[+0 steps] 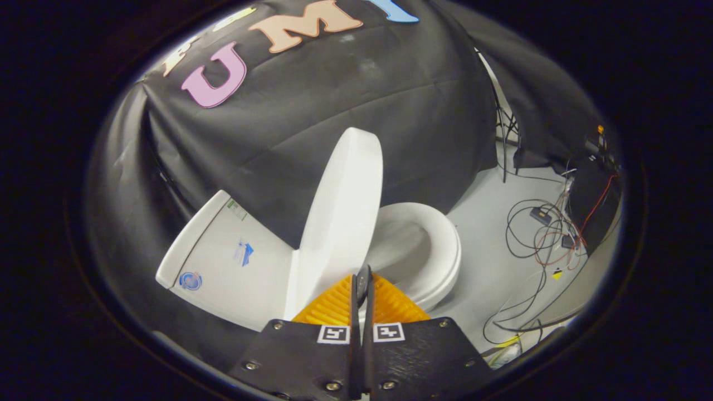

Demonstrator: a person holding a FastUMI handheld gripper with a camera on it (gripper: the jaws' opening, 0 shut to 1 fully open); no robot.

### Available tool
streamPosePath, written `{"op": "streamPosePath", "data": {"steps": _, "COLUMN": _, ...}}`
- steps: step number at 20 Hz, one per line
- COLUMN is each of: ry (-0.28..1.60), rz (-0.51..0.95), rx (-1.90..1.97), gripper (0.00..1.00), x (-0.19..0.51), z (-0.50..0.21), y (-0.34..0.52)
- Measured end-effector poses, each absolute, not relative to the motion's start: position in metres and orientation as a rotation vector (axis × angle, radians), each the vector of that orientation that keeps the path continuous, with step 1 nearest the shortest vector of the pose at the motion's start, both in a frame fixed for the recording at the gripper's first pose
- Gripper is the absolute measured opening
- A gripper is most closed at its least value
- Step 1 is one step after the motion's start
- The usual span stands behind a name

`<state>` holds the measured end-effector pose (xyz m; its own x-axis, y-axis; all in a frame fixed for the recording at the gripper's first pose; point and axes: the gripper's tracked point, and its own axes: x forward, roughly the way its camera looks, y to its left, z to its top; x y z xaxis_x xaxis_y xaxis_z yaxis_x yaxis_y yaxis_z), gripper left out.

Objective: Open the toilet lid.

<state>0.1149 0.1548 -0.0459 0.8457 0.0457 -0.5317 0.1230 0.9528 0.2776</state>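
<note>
A white toilet stands ahead of me, seen at a tilt. Its lid point(344, 211) is raised and stands nearly upright between the tank point(223, 262) and the seat point(440, 250). The seat ring lies down on the bowl, and the bowl's hollow shows beside the lid. My gripper point(363, 278) is shut, its two orange ribbed fingers point(334, 305) pressed together with only a thin dark slit between them. Their tips sit right at the lid's lower edge, near the hinge side of the seat. I see nothing held between them.
Black cloth walls stand behind the toilet. On the pale floor beyond the seat lie tangled cables point(537, 234) and small boxes. A thin stand leg point(504, 139) rises by the cloth's edge, and dark equipment point(596, 189) sits further off.
</note>
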Motion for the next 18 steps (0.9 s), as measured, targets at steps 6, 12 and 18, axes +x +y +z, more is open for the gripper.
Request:
{"op": "streamPosePath", "data": {"steps": 6, "ry": 0.521, "rz": -0.037, "rx": 0.279, "gripper": 0.01, "x": 0.114, "z": -0.032, "y": 0.175}}
{"op": "streamPosePath", "data": {"steps": 12, "ry": 0.515, "rz": -0.107, "rx": 0.297, "gripper": 0.01, "x": 0.107, "z": -0.027, "y": 0.183}}
{"op": "streamPosePath", "data": {"steps": 18, "ry": 0.458, "rz": -0.060, "rx": 0.203, "gripper": 0.01, "x": 0.108, "z": -0.011, "y": 0.212}}
